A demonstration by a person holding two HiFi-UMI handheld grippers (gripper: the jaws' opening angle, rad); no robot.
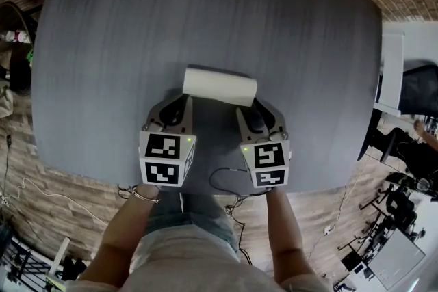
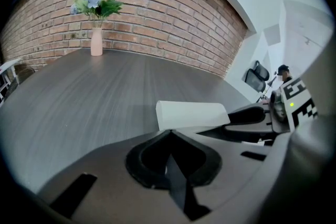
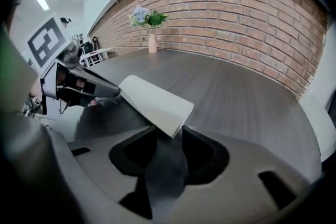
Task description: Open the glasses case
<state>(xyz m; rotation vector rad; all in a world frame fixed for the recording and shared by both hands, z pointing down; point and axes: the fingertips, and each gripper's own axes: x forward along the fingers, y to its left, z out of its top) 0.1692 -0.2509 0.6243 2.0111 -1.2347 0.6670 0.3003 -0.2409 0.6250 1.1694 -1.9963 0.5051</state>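
**Two grippers, one shut case**

Closest in are the person's two arms (image 1: 126, 236), each holding one gripper. Past them is the one big grey table (image 1: 205, 10). The one white glasses case (image 1: 219, 85) lies flat near its front edge, not opened yet. A gripper sits at each end, likely so one can steady it while the other lifts the lid. The left gripper (image 1: 186, 102) has its jaws together. The right gripper (image 1: 250, 106) has its jaws wide apart at the case's corner. Far off stands one small vase (image 2: 96, 42).
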